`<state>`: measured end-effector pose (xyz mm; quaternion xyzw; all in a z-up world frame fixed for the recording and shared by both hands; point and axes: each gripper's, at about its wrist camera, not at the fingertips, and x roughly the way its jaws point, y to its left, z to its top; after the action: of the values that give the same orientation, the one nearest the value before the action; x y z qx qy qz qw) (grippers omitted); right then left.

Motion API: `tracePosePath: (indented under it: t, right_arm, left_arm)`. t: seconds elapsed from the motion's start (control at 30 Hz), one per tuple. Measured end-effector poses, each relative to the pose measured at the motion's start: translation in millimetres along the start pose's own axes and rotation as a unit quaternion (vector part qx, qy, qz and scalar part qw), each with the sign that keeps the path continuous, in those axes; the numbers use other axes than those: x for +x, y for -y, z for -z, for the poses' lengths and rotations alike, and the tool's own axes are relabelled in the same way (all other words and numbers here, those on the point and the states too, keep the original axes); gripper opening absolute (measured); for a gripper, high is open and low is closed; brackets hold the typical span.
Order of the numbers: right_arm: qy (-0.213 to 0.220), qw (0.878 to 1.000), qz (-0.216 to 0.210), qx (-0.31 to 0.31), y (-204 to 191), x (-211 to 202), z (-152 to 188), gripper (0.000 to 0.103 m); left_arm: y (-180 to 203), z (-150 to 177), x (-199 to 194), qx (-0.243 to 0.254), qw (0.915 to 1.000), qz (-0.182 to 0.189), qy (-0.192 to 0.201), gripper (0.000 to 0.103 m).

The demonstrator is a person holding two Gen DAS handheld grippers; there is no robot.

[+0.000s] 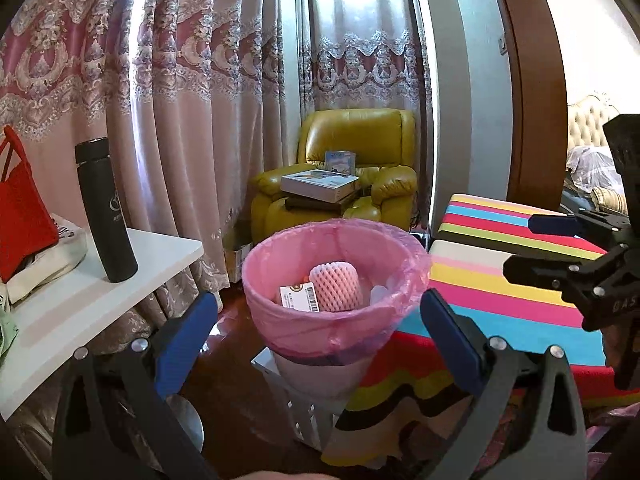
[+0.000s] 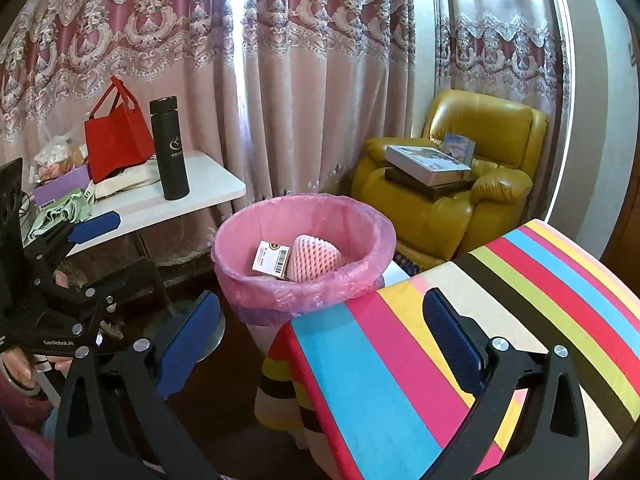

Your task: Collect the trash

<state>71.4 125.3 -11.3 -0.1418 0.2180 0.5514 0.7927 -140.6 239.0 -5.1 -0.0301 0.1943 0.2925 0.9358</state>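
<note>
The pink-lined trash bin stands open-topped between the white table's corner and the striped table's edge, which touches its rim. A foam fruit net and a labelled box lie inside. Open space lies above the rim.

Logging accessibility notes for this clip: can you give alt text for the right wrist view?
The open right claw hovers empty over a rainbow-striped cloth, facing a pink-lined trash bin that holds a pink foam fruit net and a barcoded box. A yellow armchair and a white table flank it.
</note>
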Motion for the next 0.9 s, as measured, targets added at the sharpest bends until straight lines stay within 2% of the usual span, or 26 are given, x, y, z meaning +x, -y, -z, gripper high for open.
tracePosePath:
  t: [0.9]
  right_arm:
    - [-0.004,1.0,0.002,-0.001,0.6,4.3,0.0,0.095]
  left_arm:
    - [3.2,3.9,5.3,0.011,0.9999,0.005,-0.007,0.098]
